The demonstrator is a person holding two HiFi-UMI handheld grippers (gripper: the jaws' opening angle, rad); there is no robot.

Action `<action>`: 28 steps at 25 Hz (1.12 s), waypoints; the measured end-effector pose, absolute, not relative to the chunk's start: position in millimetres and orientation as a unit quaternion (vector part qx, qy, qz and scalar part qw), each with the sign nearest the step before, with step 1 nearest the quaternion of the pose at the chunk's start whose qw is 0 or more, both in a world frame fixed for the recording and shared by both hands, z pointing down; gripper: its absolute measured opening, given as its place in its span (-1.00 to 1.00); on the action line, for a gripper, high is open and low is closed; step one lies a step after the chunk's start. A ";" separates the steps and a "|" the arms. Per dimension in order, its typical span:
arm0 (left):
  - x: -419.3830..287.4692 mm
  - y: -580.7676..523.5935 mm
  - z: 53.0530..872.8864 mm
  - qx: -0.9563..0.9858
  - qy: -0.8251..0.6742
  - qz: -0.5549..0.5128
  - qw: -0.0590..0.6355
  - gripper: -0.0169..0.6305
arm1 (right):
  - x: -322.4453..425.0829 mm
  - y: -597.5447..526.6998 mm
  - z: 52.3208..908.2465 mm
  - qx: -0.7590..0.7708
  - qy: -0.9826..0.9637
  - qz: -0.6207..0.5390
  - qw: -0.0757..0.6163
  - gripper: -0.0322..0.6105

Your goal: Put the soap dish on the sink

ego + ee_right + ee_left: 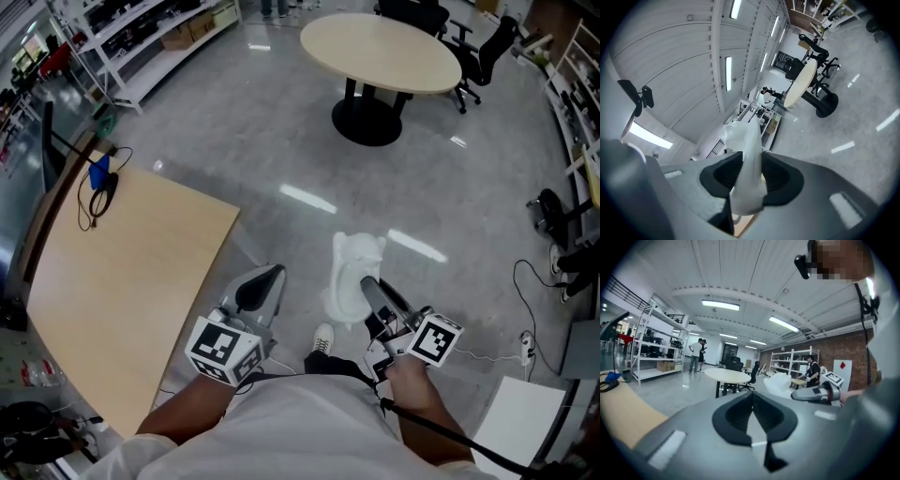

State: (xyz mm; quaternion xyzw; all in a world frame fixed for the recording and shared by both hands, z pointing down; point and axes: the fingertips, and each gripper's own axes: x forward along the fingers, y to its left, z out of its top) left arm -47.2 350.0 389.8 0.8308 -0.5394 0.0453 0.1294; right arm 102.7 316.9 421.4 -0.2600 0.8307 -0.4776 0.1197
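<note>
Plainly, the white soap dish point(746, 159) is clamped between the jaws of the right gripper point(370, 291). It is gripped low at one edge, so that most of its body stands out beyond the pads, tilted and unsupported. It is held in the air above the polished floor point(281, 141), just ahead of the person's shoe point(322, 339). No sink is seen in any view, so the placing step is judged not yet begun. The left gripper point(752, 414) is empty, its jaws brought together with nothing between them, and it is held beside the curved edge of the wooden desk point(122, 281). The main hazard is judged to lie in the narrow hold. A smooth, thin dish pinched at its rim could be levered round or slid out of the pads by any jolt, and a drop onto the hard floor could crack it. The projecting part could also be knocked against the desk edge or the round table point(380, 52) if either is passed too closely, and the grip could be loosened by such a knock.
</note>
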 end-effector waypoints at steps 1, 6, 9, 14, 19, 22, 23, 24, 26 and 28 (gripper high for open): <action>-42.3 341.7 388.8 0.831 -0.538 0.046 0.130 -0.93 | 109.0 309.0 418.5 -0.261 0.832 -0.475 0.121 -0.49; -20.1 310.2 382.5 0.838 -0.530 0.047 0.121 -0.93 | 138.6 281.8 410.2 -0.276 0.835 -0.459 0.127 -0.49; -10.5 298.3 382.7 0.842 -0.525 0.052 0.117 -0.93 | 150.1 272.8 411.2 -0.285 0.828 -0.464 0.134 -0.49; -7.2 285.6 381.4 0.843 -0.524 0.051 0.115 -0.93 | 157.6 262.2 409.2 -0.290 0.823 -0.468 0.141 -0.49; -6.3 278.0 386.9 0.847 -0.516 0.056 0.116 -0.93 | 163.7 254.2 413.8 -0.304 0.815 -0.470 0.149 -0.49; -5.5 270.5 391.1 0.850 -0.509 0.059 0.121 -0.93 | 168.1 246.4 415.1 -0.314 0.810 -0.469 0.156 -0.49; -5.3 265.9 392.5 0.851 -0.507 0.060 0.122 -0.93 | 169.6 242.7 415.0 -0.319 0.808 -0.469 0.159 -0.49; -4.8 260.4 393.7 0.853 -0.504 0.060 0.124 -0.93 | 171.4 238.7 415.1 -0.323 0.806 -0.469 0.162 -0.49; -2.2 248.6 394.2 0.856 -0.499 0.058 0.126 -0.93 | 174.5 231.0 415.4 -0.329 0.803 -0.470 0.166 -0.49; 1.7 237.6 394.0 0.859 -0.493 0.055 0.126 -0.93 | 176.3 225.1 415.8 -0.330 0.802 -0.470 0.165 -0.49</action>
